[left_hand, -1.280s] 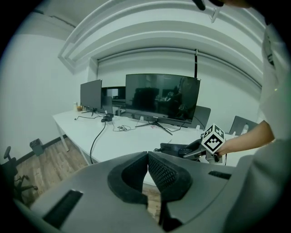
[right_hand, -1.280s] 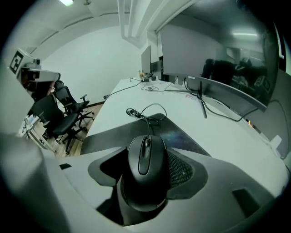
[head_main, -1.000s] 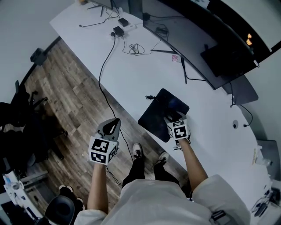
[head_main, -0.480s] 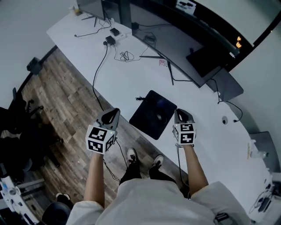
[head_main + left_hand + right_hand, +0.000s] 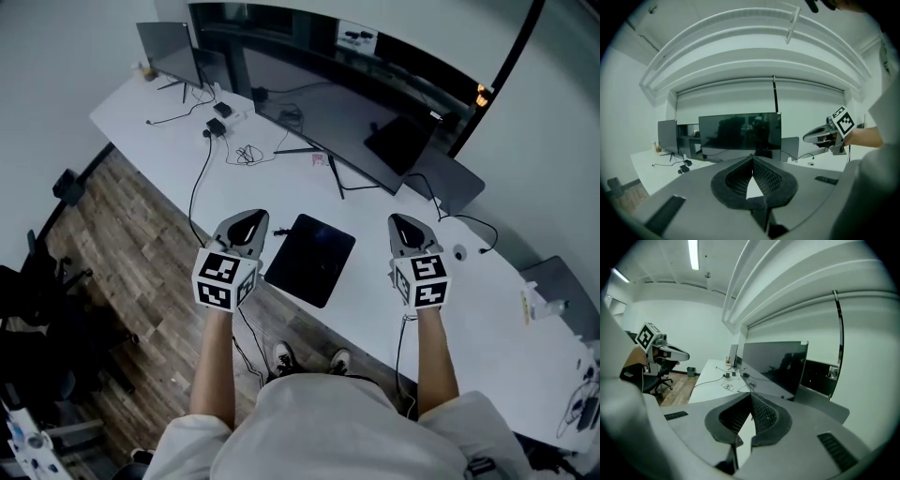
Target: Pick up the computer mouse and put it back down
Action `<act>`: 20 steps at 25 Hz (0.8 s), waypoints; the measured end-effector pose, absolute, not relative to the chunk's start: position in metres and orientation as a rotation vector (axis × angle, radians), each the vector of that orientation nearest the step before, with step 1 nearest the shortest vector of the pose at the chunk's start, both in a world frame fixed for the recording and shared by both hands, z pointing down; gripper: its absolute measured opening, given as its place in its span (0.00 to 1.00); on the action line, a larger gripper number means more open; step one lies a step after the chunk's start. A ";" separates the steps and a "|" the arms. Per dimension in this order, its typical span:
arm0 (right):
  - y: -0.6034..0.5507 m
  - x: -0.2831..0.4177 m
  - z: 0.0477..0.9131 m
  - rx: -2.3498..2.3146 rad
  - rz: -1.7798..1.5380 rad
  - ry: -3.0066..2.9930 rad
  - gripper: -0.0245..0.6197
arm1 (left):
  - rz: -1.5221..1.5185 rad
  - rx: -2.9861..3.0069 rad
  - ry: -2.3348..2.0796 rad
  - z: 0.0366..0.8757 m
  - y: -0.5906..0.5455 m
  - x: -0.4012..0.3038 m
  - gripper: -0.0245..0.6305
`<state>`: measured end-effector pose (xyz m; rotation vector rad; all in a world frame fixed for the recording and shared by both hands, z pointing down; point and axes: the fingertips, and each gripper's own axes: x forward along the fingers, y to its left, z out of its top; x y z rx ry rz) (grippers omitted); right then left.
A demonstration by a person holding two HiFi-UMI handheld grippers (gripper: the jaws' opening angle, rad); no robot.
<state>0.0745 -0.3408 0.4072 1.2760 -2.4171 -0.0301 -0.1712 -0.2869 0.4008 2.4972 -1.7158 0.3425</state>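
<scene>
The long white tabletop (image 5: pixel 375 286) runs from the upper left of the frame down to the lower right. A big dark screen (image 5: pixel 328 103) stands along its far side. A black pad (image 5: pixel 310 260) lies near the middle of the frame, close to the near edge.

A second ago the right claw (image 5: pixel 403 225) was down on the pad with its tips spread wide. Now it is up in the air, just right of the pad, and its tips are pressed together with nothing between them. The left claw (image 5: pixel 249 221) has come up too. It hangs just left of the pad, also pressed together and holding nothing.

So I think the mouse is already back down and the job looks done.

I cannot see the mouse now. It is in neither claw. It may be lying on the pad, dark on dark, but I cannot be sure. Because it does not show, I cannot tell which way it points or how its long side lies.
</scene>
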 end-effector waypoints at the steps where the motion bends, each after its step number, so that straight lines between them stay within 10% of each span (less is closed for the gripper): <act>1: -0.341 0.075 0.394 1.285 -0.054 -2.431 0.06 | 0.336 2.521 -1.719 0.391 -0.290 -0.167 0.06; 20: -0.322 0.065 0.246 1.366 -0.440 -2.582 0.06 | 0.251 2.852 -1.791 0.264 -0.287 -0.120 0.06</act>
